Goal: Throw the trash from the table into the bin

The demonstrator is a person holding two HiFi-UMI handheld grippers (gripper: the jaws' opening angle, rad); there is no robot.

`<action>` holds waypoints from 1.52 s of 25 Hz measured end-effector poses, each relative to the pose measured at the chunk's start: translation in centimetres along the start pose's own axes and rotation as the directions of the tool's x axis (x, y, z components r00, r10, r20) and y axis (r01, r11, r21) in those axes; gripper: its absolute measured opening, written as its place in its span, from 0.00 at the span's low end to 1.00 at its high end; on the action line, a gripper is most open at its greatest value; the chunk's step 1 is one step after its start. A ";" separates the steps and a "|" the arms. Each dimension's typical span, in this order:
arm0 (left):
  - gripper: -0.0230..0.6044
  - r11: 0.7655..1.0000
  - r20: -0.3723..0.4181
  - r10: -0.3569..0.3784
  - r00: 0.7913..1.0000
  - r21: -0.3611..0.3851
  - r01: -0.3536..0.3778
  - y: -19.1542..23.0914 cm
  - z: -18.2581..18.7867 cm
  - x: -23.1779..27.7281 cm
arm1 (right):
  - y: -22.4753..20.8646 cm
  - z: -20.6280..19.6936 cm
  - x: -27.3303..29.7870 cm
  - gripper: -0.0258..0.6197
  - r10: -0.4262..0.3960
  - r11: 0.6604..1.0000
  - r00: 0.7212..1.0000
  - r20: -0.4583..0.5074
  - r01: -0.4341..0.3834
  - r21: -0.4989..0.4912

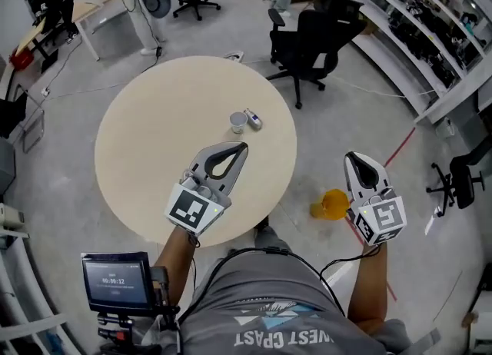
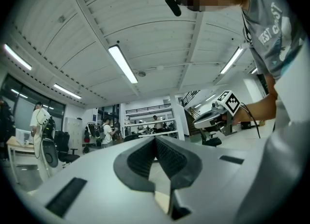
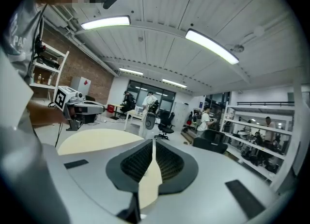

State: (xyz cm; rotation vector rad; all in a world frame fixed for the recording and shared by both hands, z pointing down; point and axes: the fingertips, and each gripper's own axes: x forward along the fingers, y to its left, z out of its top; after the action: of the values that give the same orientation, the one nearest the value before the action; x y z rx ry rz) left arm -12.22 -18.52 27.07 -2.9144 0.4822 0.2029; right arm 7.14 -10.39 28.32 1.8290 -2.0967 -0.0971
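- Your round beige table (image 1: 146, 138) lies below your left gripper (image 1: 241, 147).
- A small cup (image 1: 238, 121) and a bit of trash (image 1: 253, 120) sit side by side on it, just past that gripper's tips.

Head view: steeply down onto the table (image 1: 146, 138).
Left gripper view: along my jaws, tilted up.
Right gripper view: along my jaws, table shared.
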 end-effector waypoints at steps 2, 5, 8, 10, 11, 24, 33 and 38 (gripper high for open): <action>0.10 0.999 -0.023 0.031 0.999 0.016 -0.031 1.1 -0.7 -0.3 | 1.2 -0.1 3.3 0.06 0.090 0.996 0.996 -0.003 -0.090 -0.010; 0.10 0.996 -0.058 0.089 0.994 0.028 -0.088 2.8 -1.7 -1.0 | 3.2 -1.0 8.4 0.06 0.223 0.974 0.974 -0.026 -0.224 -0.040; 0.10 0.988 -0.098 0.152 0.983 0.013 -0.152 4.5 -2.9 -2.0 | 5.7 -1.9 13.5 0.13 0.336 0.937 0.939 -0.067 -0.341 -0.072; 0.10 0.981 -0.124 0.193 0.973 0.001 -0.195 5.6 -3.8 -2.8 | 8.0 -2.4 16.6 0.16 0.408 0.904 0.907 -0.100 -0.417 -0.091; 0.10 0.976 -0.136 0.214 0.967 -0.009 -0.218 6.3 -4.2 -3.1 | 9.1 -2.6 18.1 0.17 0.443 0.885 0.889 -0.118 -0.454 -0.100; 0.10 0.914 -0.291 0.350 0.890 -0.100 -0.392 15.5 -14.7 -2.1 | 17.0 -17.7 39.2 0.17 0.575 0.623 0.604 -0.552 -0.760 -0.182; 0.10 0.881 -0.333 0.390 0.859 -0.139 -0.453 17.0 -16.9 -4.9 | 20.0 -24.1 42.5 0.17 0.472 0.542 0.490 -0.733 -0.817 -0.197; 0.10 0.876 -0.327 0.400 0.856 -0.139 -0.462 17.4 -17.0 -5.9 | 20.2 -25.0 43.1 0.08 0.436 0.588 0.504 -0.745 -0.786 -0.188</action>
State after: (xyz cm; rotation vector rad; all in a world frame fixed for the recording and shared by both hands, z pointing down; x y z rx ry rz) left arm -21.79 -36.32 41.89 -3.0060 1.2455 -0.1296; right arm -8.63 -44.49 66.82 0.5268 -1.8341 0.1361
